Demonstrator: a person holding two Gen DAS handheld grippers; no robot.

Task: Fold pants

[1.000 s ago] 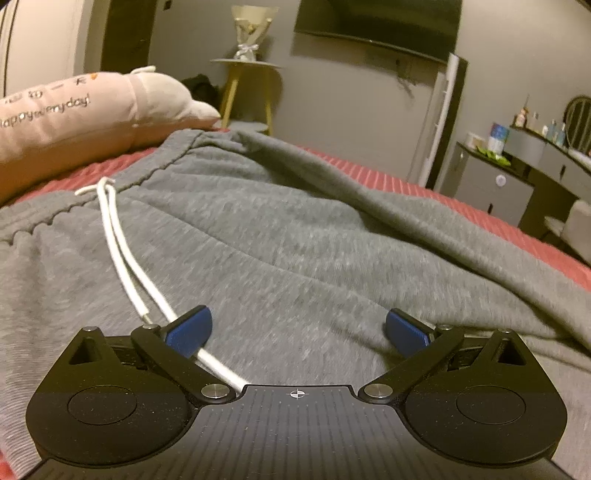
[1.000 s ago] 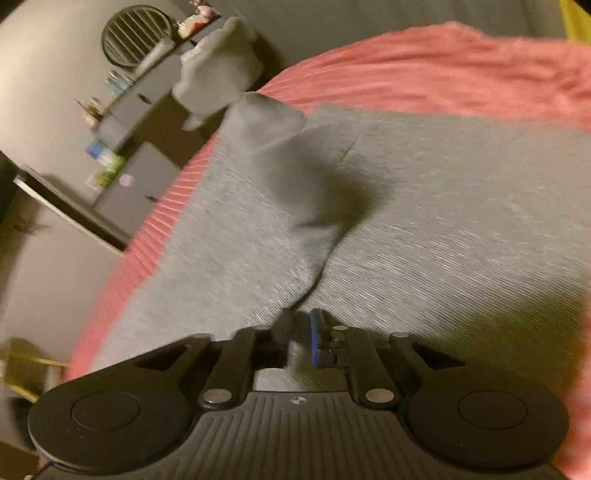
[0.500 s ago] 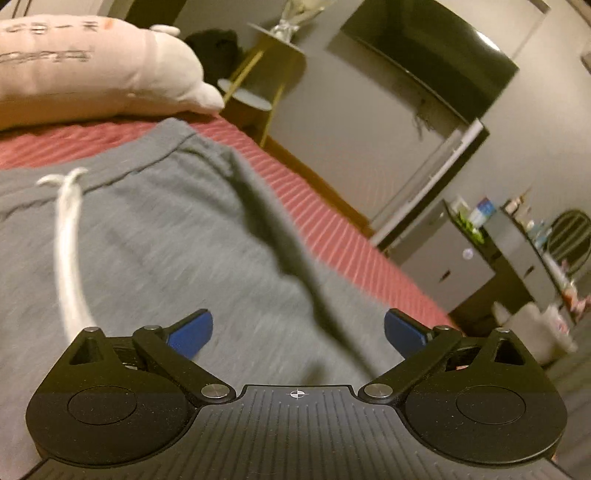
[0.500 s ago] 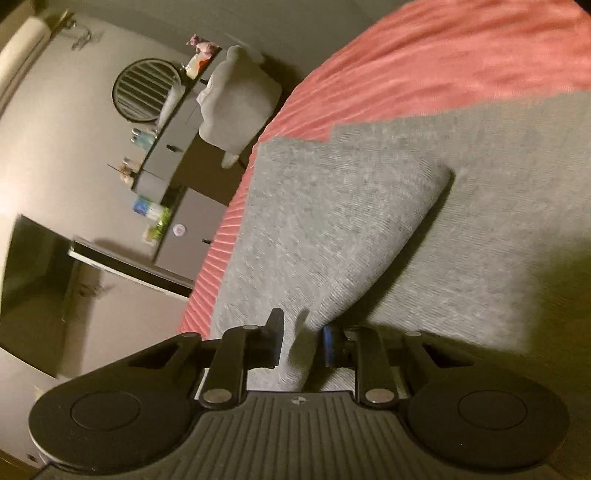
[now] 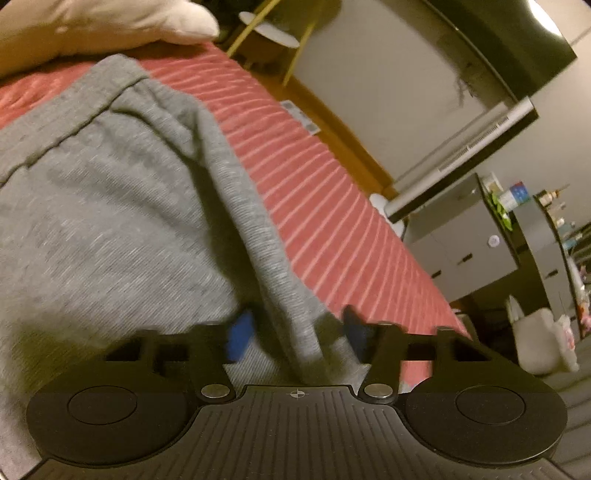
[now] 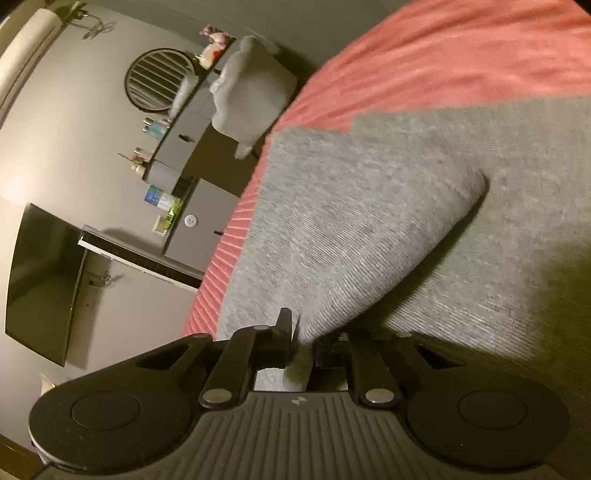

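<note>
Grey sweatpants lie on a red striped bedspread. In the left wrist view the waistband end runs to the upper left, and a raised ridge of the pants' side edge passes between the blue pads of my left gripper; the jaws stand partly closed around it with a gap still showing. In the right wrist view my right gripper is shut on a fold of the grey pants, lifted above the flat layer below.
A pale pillow lies at the head of the bed. Beyond the bed's edge are a wooden floor, a yellow-legged side table, a wall TV, grey cabinets and a cluttered dresser with a round mirror.
My left gripper has swung right from the drawstring area to the pants' side edge and its jaws have narrowed around the fabric ridge. My right gripper has kept its hold and lifted the fold.
</note>
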